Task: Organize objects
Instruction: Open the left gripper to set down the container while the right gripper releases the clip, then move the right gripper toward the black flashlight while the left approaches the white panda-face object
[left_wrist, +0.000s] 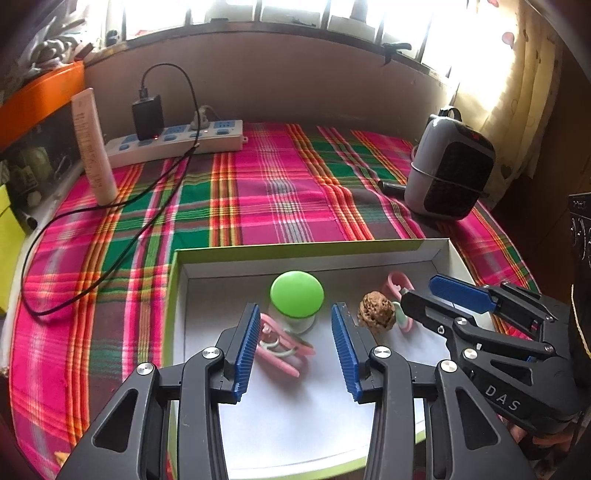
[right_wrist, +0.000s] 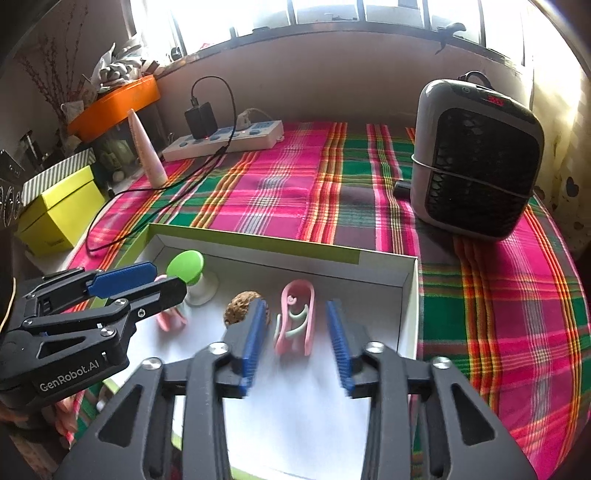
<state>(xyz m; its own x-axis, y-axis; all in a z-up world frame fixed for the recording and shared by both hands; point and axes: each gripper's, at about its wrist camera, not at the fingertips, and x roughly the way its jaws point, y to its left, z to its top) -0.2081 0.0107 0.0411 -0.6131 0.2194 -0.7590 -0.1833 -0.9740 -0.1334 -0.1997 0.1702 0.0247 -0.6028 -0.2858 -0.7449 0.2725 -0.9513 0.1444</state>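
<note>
A white box with a green rim (left_wrist: 295, 246) (right_wrist: 258, 242) holds a green-capped jar (left_wrist: 296, 295) (right_wrist: 188, 271), a brown walnut-like ball (left_wrist: 376, 309) (right_wrist: 242, 302) and two pink clips. My left gripper (left_wrist: 293, 345) is open over the box, with one pink clip (left_wrist: 279, 345) lying between its fingers. My right gripper (right_wrist: 295, 341) is open over the other pink clip (right_wrist: 295, 317), which lies in the box; this clip shows partly in the left wrist view (left_wrist: 397, 286). Each gripper shows in the other's view, the left (right_wrist: 147, 280) and the right (left_wrist: 424, 291).
The plaid cloth (left_wrist: 288, 192) covers the table. A grey heater (right_wrist: 476, 158) stands at the right. A power strip with charger and cable (left_wrist: 177, 138) and a pink tube (left_wrist: 92, 147) are at the back left. A yellow box (right_wrist: 59, 210) sits at the left.
</note>
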